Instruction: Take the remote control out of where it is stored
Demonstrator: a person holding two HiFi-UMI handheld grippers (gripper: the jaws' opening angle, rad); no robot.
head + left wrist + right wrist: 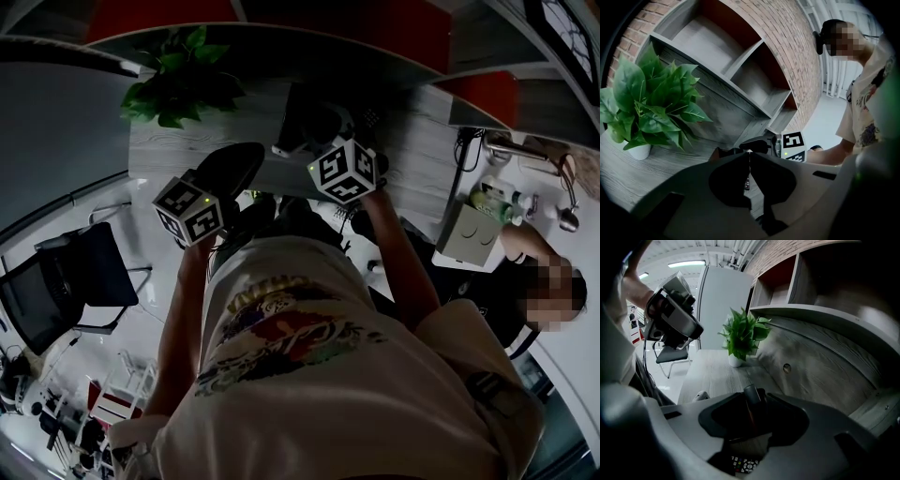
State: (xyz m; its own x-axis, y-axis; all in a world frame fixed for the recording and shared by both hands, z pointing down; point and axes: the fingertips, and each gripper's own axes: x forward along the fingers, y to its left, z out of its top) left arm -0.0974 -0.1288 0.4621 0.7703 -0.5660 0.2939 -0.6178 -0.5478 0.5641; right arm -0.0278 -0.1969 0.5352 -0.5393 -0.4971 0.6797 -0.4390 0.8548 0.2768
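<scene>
My right tool (752, 399) is apart, remote control (743, 464) lying on surface (710, 373) just beneath it; left tool (749, 157) closed together

My left gripper (749, 154) and right gripper (752, 398): grey shells, black inner faces, each bearing a white cube (192, 208) of black square markers. The T-shirt (309, 375) is pale, short-sleeved, colour-printed.
</scene>
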